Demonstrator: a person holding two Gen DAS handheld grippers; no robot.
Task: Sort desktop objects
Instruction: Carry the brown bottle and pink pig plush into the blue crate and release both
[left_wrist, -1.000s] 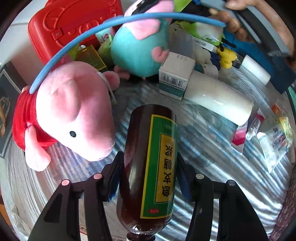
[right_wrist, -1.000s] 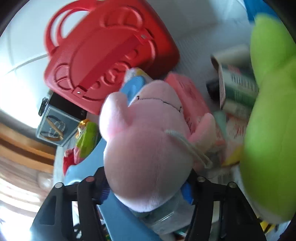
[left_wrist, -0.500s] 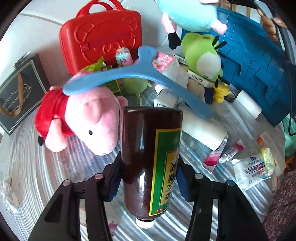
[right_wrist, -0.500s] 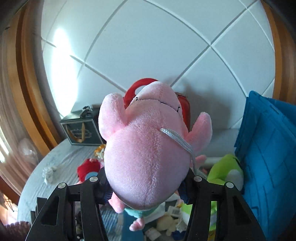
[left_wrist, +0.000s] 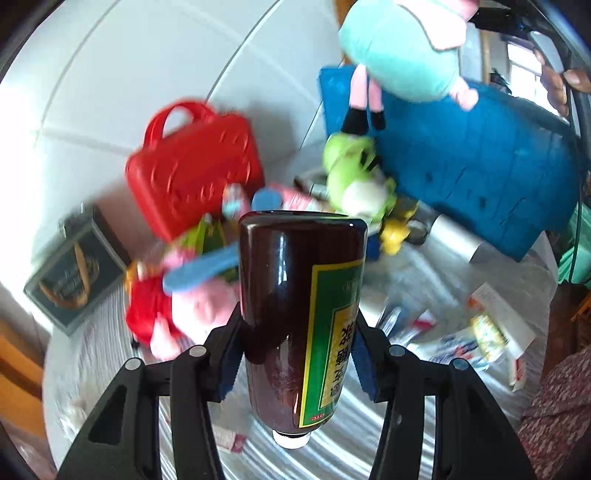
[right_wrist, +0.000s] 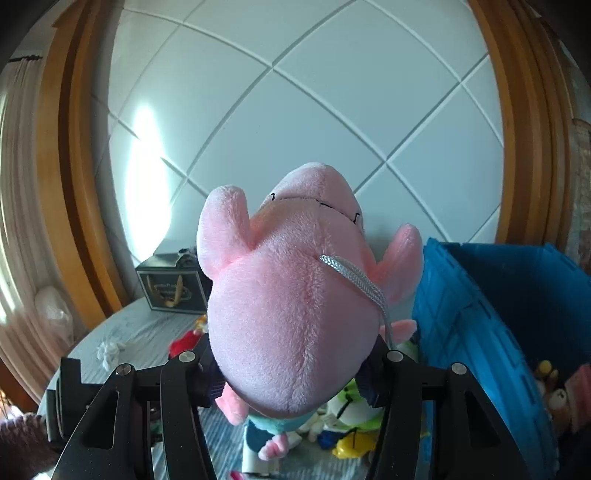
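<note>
Left wrist view: left hand-held gripper (left_wrist: 295, 354) clamps a dark brown, green-labelled bottle (left_wrist: 295, 317); right hand-held gripper (right_wrist: 291, 373) squeezes a pink plush pig (right_wrist: 295, 295).

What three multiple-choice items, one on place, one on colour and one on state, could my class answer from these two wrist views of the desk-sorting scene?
1. Place: where is the blue crate relative to the pink plush pig in the right wrist view?
A. to its left
B. to its right
C. behind the camera

2. Colour: what colour is the handled case on the table?
A. red
B. yellow
C. black

3. State: what are the left tongs doing?
A. standing open with nothing between them
B. clamped on a brown bottle
C. clamped on a green plush frog

Answers:
1 B, the crate's blue wall fills the right side of that view, beside the pig.
2 A, the case and its handle are bright red.
3 B, both pads press on the bottle's dark sides, its white cap toward the camera.
</note>
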